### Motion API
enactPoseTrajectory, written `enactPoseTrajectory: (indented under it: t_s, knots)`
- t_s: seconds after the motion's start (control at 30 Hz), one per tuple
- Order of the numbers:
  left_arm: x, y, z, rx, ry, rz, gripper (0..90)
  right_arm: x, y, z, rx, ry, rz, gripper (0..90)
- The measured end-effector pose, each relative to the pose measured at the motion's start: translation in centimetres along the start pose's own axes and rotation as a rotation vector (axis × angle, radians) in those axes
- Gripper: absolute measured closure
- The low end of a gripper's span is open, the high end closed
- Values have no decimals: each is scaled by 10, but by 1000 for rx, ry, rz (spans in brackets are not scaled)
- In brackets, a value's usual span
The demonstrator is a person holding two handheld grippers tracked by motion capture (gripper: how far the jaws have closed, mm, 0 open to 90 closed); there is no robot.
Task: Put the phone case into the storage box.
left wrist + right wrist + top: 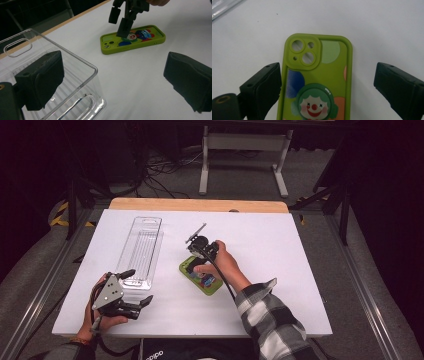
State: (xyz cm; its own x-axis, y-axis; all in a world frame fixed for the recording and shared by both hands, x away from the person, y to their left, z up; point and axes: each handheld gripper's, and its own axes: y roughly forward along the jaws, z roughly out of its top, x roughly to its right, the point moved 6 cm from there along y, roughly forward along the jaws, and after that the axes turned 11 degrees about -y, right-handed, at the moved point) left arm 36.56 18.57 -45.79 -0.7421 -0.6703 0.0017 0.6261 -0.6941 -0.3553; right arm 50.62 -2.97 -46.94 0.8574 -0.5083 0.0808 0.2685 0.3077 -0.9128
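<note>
Phone case (317, 82) lies flat on the white surface (280, 250), between the spread jaws of the right tool (196, 254); left tool (135, 292), also open, waits beside the clear tray (141, 250); closing off-centre could skid the slick case away.

Black tongs (142, 306), grey three-cornered plate (108, 291) (sleeve (270, 317) black-and-white plaid)

A white table (280, 270) with a bare wooden strip (200, 204) along its far edge carries two things. A green phone case (200, 276) lies flat near the middle, back side up, showing a clown picture and camera holes. A clear plastic tray (141, 251) lies left of the phone case, apart from it, its long side running toward the wooden strip.
</note>
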Motion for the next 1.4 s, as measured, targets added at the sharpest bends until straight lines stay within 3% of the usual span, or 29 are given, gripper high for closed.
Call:
enactPoseTrajectory:
  t_s: [0.23, 0.27, 0.37, 0.5, 0.6, 0.77, 1.07, 1.13, 1.4]
  knots:
    - [0, 1, -2, -11, -6, -6, 41, -1, 13, 5, -34, 6, 14, 86]
    - [0, 1, -2, -12, 4, -4, 41, -3, 19, 7, -47, 17, 37, 86]
    - [-1, 1, -2, -10, -2, -5, 41, -4, 22, 10, -45, 7, 48, 102]
    - [0, 1, -2, -16, 1, -8, 41, -7, 30, 11, -74, -1, 39, 93]
    - [0, 2, -3, -19, -1, -12, 41, -8, 30, 13, -82, -16, 4, 138]
    - [1, 2, -1, -16, 7, -8, 41, -8, 29, 12, -86, -31, 11, 154]
    - [-2, 2, -1, -17, -14, 0, 42, -13, 19, 14, -19, -44, 13, 164]
    - [-3, 2, -1, -18, -11, 3, 43, -12, 13, 13, 1, -55, -15, 165]
    - [-3, 3, 0, -18, 1, 8, 44, -9, -2, 3, 90, -44, -12, 167]
